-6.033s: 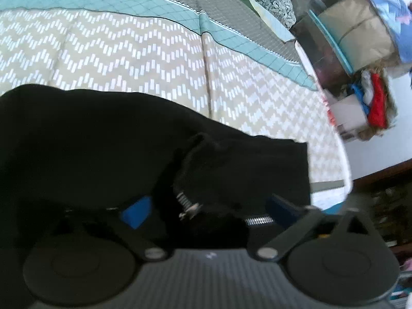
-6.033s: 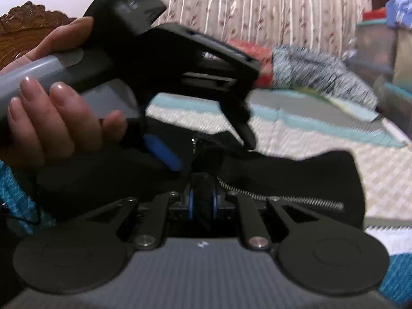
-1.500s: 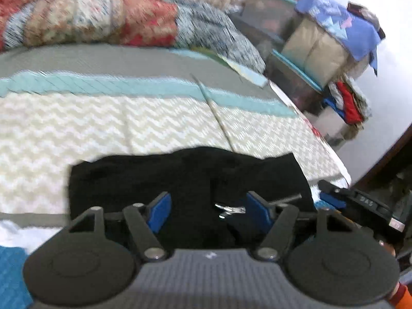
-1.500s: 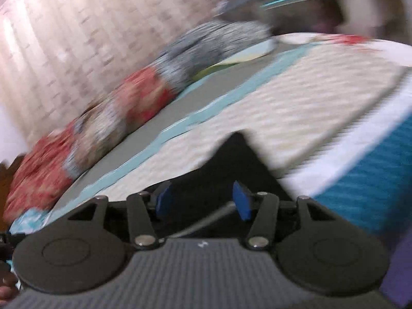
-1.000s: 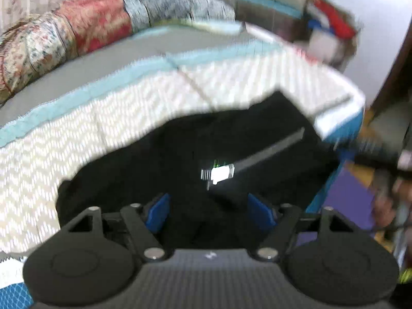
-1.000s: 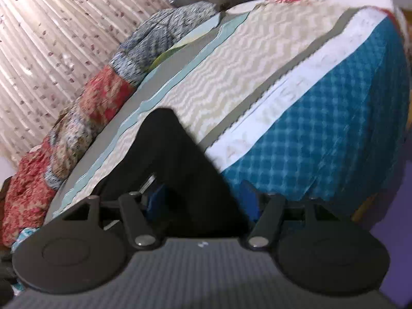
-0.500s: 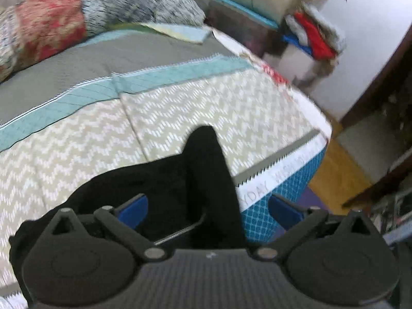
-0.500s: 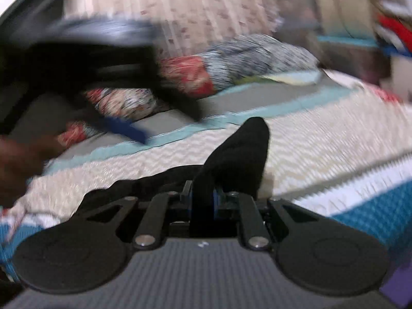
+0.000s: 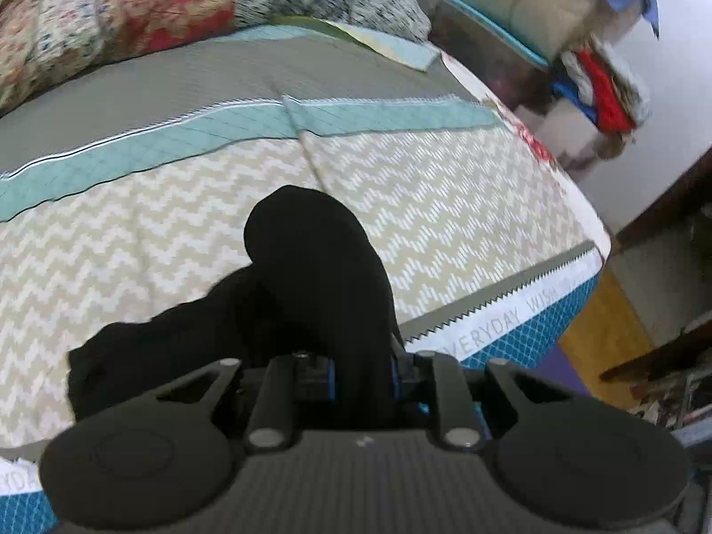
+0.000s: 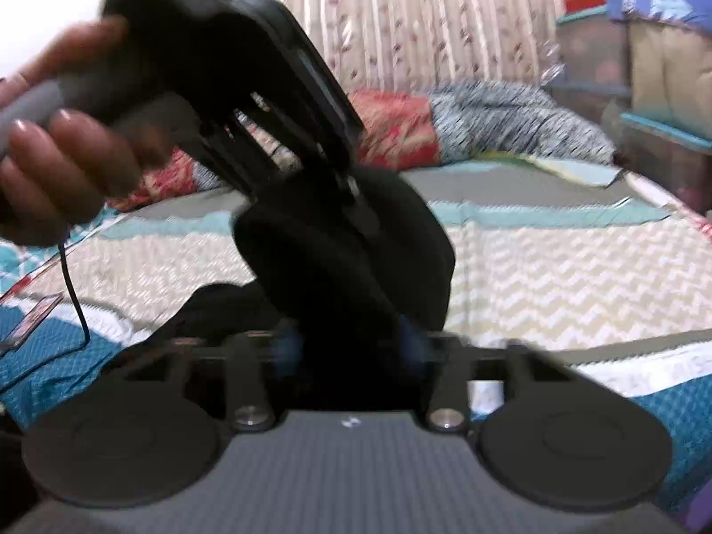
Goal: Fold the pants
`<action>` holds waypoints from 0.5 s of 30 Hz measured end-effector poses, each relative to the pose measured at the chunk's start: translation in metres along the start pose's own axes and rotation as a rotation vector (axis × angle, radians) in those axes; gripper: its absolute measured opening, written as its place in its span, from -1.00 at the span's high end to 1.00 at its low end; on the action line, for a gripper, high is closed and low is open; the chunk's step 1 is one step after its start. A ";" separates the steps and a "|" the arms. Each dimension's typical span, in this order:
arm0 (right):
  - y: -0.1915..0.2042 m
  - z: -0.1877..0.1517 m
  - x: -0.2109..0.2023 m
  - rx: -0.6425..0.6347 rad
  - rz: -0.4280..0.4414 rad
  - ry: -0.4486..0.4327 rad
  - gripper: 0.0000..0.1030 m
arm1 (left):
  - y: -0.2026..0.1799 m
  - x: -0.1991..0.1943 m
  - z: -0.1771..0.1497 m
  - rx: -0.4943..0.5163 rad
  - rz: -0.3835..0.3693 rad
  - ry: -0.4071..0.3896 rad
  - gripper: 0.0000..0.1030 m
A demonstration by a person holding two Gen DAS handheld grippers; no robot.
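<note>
Between the blue pads of the left claw (image 9: 361, 376) a thick fold of the black pants (image 9: 311, 276) is bulging upward – the jaws are closing, drawn narrow, with the cloth pressed between them. The right claw (image 10: 347, 347) is pinching the same pants (image 10: 351, 258) in a narrow grip, and the fabric is rising as a rounded hump in front of it. In the right wrist view the left claw (image 10: 345, 187) is reaching down into that hump from above, a person's hand (image 10: 66, 151) wrapping its grey handle. The pants are plain, matte black and bunching into soft folds; the rest of them is trailing down onto the bed (image 9: 445, 204) near its front edge. The bed cover is showing a beige-and-white zigzag pattern, a teal band (image 9: 178, 142) and a grey stretch beyond – with patterned red and grey bedding (image 9: 178, 4) piling along the far side. A striped curtain (image 10: 445, 22) is hanging behind, and storage boxes (image 10: 658, 66) with heaped clothes are standing to the right.
</note>
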State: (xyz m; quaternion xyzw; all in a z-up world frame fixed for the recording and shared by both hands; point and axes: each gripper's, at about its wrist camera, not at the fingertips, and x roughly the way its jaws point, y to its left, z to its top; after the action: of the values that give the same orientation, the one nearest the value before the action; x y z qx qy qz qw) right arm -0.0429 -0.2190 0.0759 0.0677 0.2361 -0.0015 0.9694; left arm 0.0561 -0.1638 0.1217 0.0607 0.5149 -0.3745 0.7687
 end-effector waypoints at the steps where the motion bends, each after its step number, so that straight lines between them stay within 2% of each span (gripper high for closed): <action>1: 0.003 0.003 0.001 -0.005 0.017 -0.005 0.72 | 0.006 -0.006 -0.002 -0.011 -0.004 -0.011 0.65; 5: 0.034 0.016 -0.007 -0.128 0.048 -0.075 0.73 | 0.035 -0.037 -0.006 -0.056 -0.026 -0.081 0.64; 8: 0.056 0.018 -0.001 -0.212 0.083 -0.079 0.73 | 0.066 -0.055 -0.018 -0.117 -0.028 -0.113 0.64; 11: 0.075 0.016 0.008 -0.281 0.122 -0.060 0.73 | 0.096 -0.059 -0.038 -0.169 0.002 -0.123 0.64; 15: 0.095 0.003 0.026 -0.373 0.176 0.019 0.72 | 0.137 -0.047 -0.070 -0.262 0.036 -0.086 0.62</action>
State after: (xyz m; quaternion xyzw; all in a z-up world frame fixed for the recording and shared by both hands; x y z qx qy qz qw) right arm -0.0152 -0.1241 0.0786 -0.0928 0.2345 0.1277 0.9592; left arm 0.0824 -0.0091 0.0885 -0.0471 0.5247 -0.2924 0.7981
